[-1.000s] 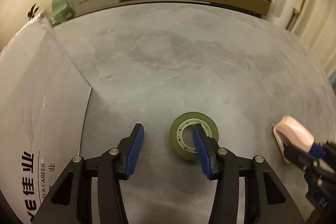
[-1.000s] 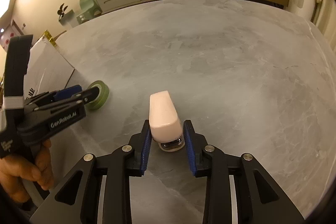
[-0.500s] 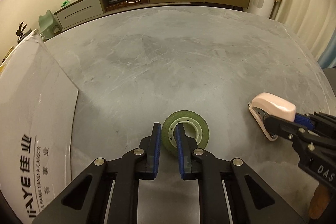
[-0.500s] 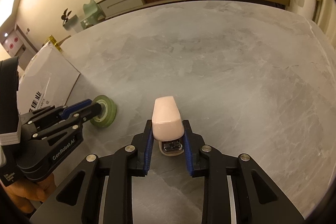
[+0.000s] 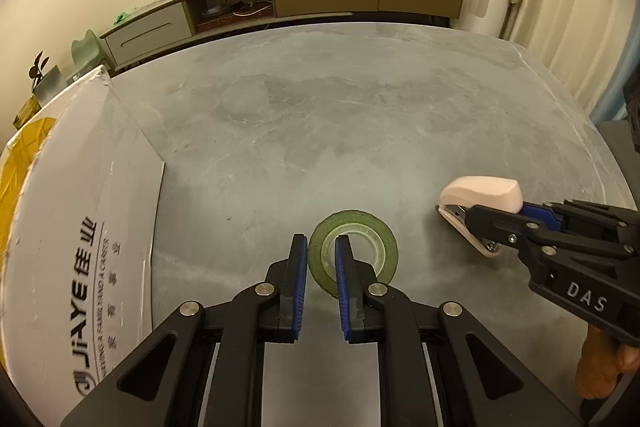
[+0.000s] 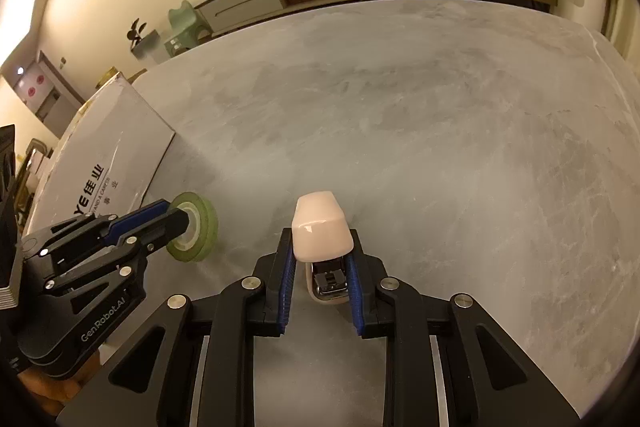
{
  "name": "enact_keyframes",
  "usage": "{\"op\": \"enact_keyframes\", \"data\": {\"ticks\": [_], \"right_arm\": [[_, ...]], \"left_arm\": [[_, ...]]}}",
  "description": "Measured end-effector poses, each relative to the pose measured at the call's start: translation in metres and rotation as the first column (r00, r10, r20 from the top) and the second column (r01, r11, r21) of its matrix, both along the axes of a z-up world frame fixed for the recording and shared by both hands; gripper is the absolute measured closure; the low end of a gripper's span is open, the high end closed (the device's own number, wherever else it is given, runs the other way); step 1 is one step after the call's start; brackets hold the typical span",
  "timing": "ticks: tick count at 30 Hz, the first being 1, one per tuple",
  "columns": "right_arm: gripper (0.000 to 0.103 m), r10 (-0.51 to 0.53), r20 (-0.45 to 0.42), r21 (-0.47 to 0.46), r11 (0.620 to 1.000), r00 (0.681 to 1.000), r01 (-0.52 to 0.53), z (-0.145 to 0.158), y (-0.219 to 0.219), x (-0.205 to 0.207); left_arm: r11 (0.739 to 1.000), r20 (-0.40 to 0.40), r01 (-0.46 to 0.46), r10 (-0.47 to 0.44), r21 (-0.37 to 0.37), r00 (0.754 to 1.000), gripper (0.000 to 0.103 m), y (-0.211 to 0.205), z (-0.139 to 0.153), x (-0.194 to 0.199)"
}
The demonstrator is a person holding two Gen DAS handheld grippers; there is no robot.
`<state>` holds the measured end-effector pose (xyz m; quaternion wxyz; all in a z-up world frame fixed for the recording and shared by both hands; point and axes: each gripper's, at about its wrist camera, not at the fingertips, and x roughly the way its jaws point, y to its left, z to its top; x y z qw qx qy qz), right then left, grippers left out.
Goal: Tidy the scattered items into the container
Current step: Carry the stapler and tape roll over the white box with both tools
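Both grabs look done, so the step in hand is prob. lift and carry to the white cardboard box with printed lettering [image 5: 76, 227] at the table's left. The left hand-held gripper [image 5: 321, 259] is clamped on the wall of the green roll of tape with a pale core [image 5: 360, 247], one finger through the hole, roll low over or on the grey marbled table [image 5: 320, 115]. The right hand-held gripper [image 6: 320, 267] pinches the pale pink plastic stapler [image 6: 321, 231] by its sides. Advice: lift straight up, keep squeeze firm, left goes first since nearer the box.

Hard to tell: whether either item has left the table; box opening mostly cut off, only a yellow bit showing; the person's hands barely in view.
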<state>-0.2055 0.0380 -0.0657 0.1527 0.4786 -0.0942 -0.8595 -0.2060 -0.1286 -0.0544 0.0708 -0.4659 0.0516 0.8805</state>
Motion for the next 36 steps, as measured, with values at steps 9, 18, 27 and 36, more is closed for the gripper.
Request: {"op": "enact_keyframes", "data": {"ticks": [9, 18, 27, 36], "right_arm": [[0.079, -0.016, -0.012, -0.039, 0.999, 1.0, 0.015, 0.012, 0.006, 0.021], [0.079, -0.026, -0.009, -0.049, 0.998, 1.0, 0.025, 0.013, 0.006, 0.056], [0.079, -0.03, -0.029, -0.06, 0.998, 0.999, 0.029, 0.023, -0.003, 0.103], [0.079, -0.017, -0.061, -0.074, 0.997, 0.998, 0.013, 0.038, -0.025, 0.153]], "left_arm": [[0.999, -0.028, 0.018, -0.018, 0.033, 0.999, 0.088, 0.002, 0.02, 0.026], [0.997, -0.068, 0.042, -0.038, 0.068, 0.997, 0.088, 0.001, 0.044, 0.055], [0.993, -0.122, 0.055, -0.042, 0.105, 0.992, 0.088, -0.014, 0.07, 0.088], [0.984, -0.181, 0.077, -0.047, 0.159, 0.982, 0.088, -0.033, 0.095, 0.123]]}}
